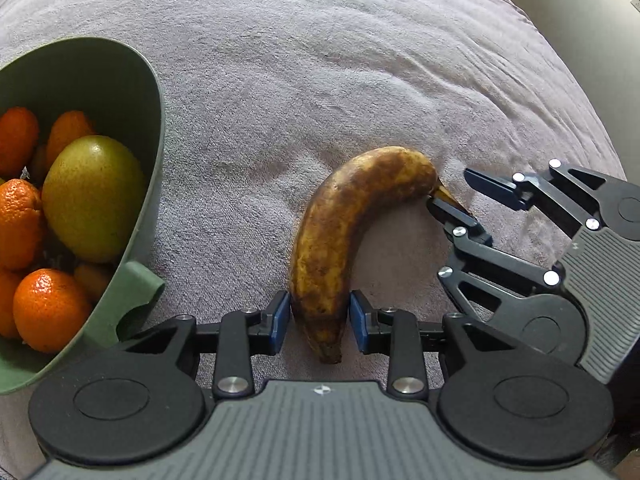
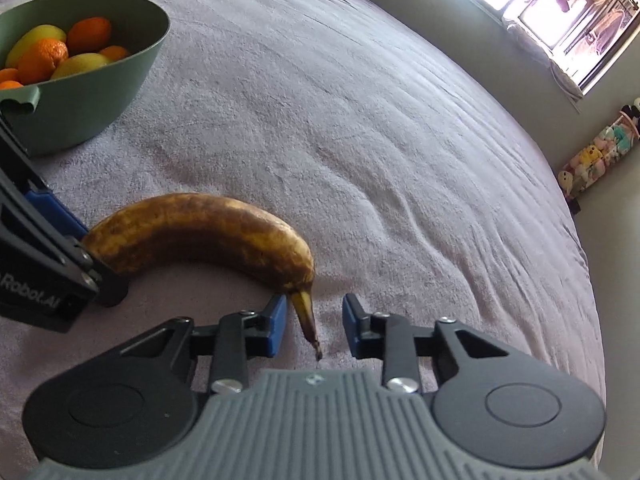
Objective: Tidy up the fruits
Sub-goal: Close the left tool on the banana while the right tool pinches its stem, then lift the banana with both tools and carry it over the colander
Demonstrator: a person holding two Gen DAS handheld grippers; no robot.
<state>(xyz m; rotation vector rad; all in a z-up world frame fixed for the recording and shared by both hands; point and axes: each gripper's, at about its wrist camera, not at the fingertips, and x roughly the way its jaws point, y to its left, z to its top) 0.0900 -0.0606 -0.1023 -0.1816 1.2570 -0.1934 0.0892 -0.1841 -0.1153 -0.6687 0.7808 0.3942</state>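
Now banana (image 1: 340, 240) pinched by left hand-held gripper (image 1: 320, 320), bowl (image 1: 148, 128) beside, open blanket (image 1: 320, 60) beyond

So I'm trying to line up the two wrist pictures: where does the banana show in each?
Left wrist view: the banana arcs from bottom centre, between the left hand-held gripper pads, up and rightward.
Right wrist view: the banana lies left of centre, its stem pointing down between the open right hand-held gripper pads.
Shared landmark: the green bowl of fruit, at the left in both.
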